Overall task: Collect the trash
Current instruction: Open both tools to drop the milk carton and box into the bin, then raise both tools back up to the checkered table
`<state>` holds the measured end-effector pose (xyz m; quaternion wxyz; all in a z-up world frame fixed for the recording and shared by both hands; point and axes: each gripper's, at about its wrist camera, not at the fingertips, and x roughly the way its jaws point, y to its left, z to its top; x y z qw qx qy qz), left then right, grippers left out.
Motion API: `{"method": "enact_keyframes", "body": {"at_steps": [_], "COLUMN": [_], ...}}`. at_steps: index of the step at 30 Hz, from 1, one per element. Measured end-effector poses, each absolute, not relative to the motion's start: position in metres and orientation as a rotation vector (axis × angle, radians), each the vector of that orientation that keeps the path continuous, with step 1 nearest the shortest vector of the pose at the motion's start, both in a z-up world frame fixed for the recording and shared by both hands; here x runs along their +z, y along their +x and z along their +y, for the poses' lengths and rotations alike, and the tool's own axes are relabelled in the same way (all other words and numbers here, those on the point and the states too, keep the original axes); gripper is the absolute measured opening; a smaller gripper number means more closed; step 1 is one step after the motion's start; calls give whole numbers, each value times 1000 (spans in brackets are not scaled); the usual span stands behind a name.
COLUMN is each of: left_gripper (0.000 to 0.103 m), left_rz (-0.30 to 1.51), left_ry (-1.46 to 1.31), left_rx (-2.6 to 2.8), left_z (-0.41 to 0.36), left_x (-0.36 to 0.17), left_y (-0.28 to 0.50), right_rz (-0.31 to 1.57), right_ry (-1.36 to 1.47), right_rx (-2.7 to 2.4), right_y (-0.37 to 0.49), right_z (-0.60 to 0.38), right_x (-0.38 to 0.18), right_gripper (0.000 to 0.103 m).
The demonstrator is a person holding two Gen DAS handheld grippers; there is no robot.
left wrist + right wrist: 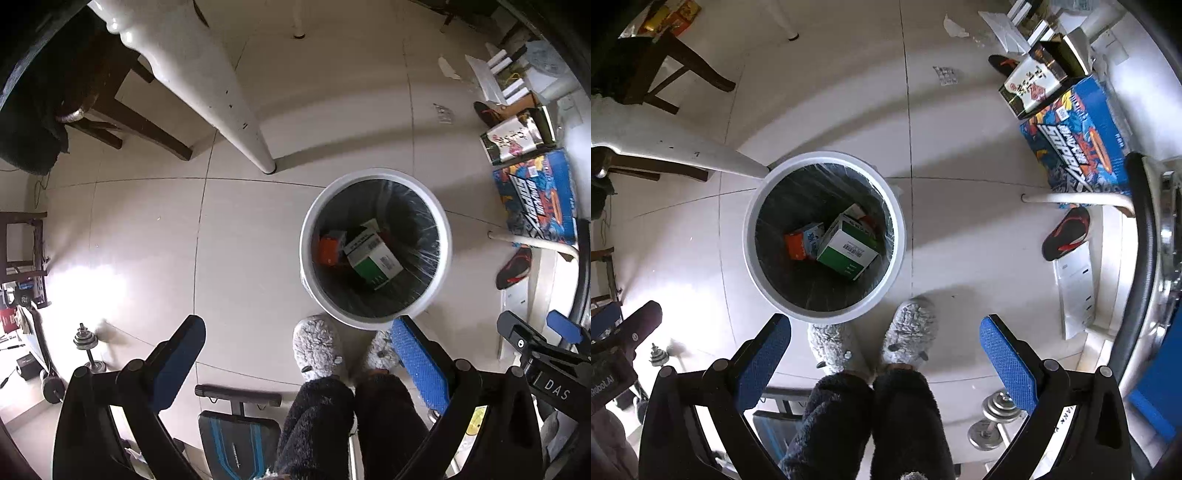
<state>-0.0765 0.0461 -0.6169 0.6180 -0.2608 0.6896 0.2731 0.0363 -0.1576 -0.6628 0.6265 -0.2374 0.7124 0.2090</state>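
Both the left gripper [299, 354] and right gripper [885, 350] hang wide apart and empty above the white bin [759, 273], where a green-and-white carton [847, 251] lies beside an orange box [795, 245], likely light, crushable cardboard best pinched across flat faces

White bin [759, 266], black liner [798, 206]. Inside: green-and-white box [847, 251], orange carton [795, 245]. Floor [960, 229] cream tile, dark grout lines. Slippers [910, 334] fuzzy grey. Far right: blue box [1078, 136], orange-white lettering. Tool pads [1006, 363] blue, dotted texture; frame black.
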Motion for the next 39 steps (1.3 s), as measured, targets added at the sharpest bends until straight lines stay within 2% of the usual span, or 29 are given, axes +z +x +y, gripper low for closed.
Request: {"method": "enact_keyframes", "body": {"at_steps": [11,28,34,39], "left_gripper": [103,103,103,103], "left_rz": [1551,1383,1285,1210], "left_ry": [-602,-521,-476,-437], "left_rx": [581,561,617,708], "left_z": [33,34,57,88], "left_x": [-522,-330,-284,-259], "left_y": [-83,-102,-72,-23], "right_rz": [1594,1504,1457,1416], "right_ry": [-529,-413,-269,-180], "right_rx": [499,575,605,599], "right_y": [26,-7,22,87], "right_z": [-164,-168,-154,-129], "right_x": [-556,-324,-270,-240], "right_gripper": [103,103,103,103]}}
